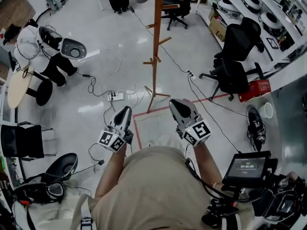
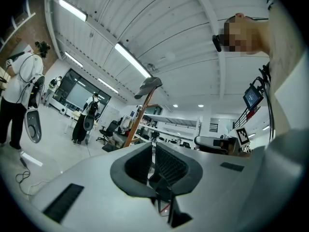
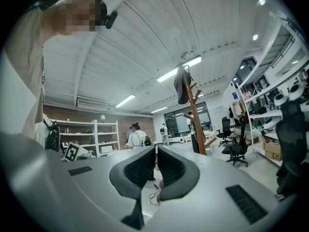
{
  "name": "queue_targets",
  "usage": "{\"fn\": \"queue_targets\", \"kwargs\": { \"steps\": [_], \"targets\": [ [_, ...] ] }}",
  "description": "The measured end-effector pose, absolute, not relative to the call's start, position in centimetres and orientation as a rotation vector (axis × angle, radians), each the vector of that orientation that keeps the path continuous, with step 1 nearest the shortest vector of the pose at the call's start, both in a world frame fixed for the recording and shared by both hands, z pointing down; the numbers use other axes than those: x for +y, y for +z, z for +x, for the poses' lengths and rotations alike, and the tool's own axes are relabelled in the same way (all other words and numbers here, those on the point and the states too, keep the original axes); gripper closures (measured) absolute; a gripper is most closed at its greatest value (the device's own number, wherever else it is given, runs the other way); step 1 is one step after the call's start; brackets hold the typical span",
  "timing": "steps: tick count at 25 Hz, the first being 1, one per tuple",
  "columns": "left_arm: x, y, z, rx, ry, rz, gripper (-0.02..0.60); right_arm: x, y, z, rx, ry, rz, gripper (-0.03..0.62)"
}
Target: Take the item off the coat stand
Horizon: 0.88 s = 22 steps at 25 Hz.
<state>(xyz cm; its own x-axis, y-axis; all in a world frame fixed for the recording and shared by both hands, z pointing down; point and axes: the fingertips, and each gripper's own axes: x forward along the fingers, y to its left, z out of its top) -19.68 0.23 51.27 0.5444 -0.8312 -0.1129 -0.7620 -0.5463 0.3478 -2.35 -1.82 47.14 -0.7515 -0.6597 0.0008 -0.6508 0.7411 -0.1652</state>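
Left gripper (image 1: pixel 126 111) and right gripper (image 1: pixel 175 104) were both closed on nothing, well short of the coat stand (image 1: pixel 156 42), where the dark cap-like item (image 2: pixel 148 86) hung at the top, probably light, soft and floppy, best pinched at its lower edge.

I've got open floor (image 1: pixel 152 121) running straight ahead of me to the coat stand (image 1: pixel 157 47), a clear lane. Its pegs (image 1: pixel 164 41) jut sideways off the pole. Black office chairs (image 1: pixel 235 66) crowd the right, cables (image 1: pixel 103 87) trail over the floor on the left, and a person (image 1: pixel 33 49) stands well off left.
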Motion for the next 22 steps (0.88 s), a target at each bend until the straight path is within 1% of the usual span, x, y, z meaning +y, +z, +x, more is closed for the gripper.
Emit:
{"fn": "queue_targets", "kwargs": {
  "steps": [5, 22],
  "targets": [
    [-0.9, 51.7, -18.3, -1.333, -0.36, 2.526, 0.56, -2.9, 47.0, -0.9, 2.863, -0.25, -1.076, 0.577],
    [-7.0, 51.1, -9.5, -1.41, -0.352, 2.501, 0.56, -10.0, 46.5, 7.3, 2.915, -0.275, -0.983, 0.577]
  ]
}}
